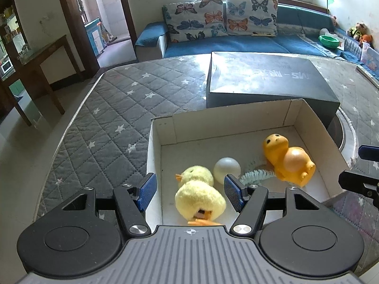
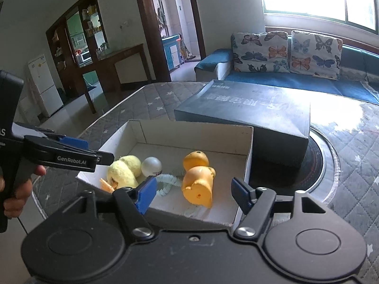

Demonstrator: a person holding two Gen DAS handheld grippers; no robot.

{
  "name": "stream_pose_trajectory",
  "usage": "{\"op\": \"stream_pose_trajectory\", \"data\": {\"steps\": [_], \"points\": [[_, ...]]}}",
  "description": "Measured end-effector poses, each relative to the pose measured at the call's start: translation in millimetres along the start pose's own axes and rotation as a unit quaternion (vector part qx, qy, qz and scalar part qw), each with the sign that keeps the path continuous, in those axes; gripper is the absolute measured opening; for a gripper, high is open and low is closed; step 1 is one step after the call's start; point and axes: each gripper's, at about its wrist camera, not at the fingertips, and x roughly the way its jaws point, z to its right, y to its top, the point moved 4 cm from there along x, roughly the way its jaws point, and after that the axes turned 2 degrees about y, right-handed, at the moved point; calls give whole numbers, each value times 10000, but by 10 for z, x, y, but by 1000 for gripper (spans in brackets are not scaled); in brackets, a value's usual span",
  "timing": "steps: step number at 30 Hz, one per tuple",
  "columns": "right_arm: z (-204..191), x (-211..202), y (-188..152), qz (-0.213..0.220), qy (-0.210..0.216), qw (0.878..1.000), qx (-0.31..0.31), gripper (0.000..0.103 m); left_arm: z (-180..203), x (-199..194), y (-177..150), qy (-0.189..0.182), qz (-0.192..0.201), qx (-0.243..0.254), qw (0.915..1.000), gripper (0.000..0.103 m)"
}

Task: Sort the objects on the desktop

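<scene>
In the open white cardboard box (image 1: 236,120) on the quilted table (image 1: 113,108) lie, left to right, a plush yellow chick (image 1: 199,195), a white ball (image 1: 227,166), what looks like a pale green bristly brush (image 1: 254,174) and an orange rubber duck (image 1: 287,159), while the left claw (image 1: 189,189) and right claw (image 2: 193,195) hover spread apart, empty, over its near rim, a dark flat box (image 1: 267,80) just behind.

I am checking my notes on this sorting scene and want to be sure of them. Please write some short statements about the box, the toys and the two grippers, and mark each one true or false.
1. The white ball lies inside the open cardboard box. True.
2. The left gripper is shut on the plush chick. False: its jaws stand open on either side of the chick.
3. The orange rubber toy lies in the box. True.
4. The dark flat box is inside the cardboard box. False: it lies behind it.
5. The right gripper is open. True.
</scene>
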Motion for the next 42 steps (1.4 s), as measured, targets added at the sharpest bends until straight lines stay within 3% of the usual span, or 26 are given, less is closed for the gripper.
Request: {"op": "stream_pose_trajectory", "data": {"steps": [14, 34, 42], "points": [[284, 195, 286, 34, -193, 9996, 183, 67, 30, 358, 565, -101, 17, 42, 9999, 67], [1319, 646, 658, 146, -953, 9913, 898, 68, -40, 1316, 1556, -534, 23, -524, 9972, 67], [1583, 917, 646, 128, -860, 9875, 1315, 68, 9, 1741, 1739, -756, -29, -627, 9952, 67]]}}
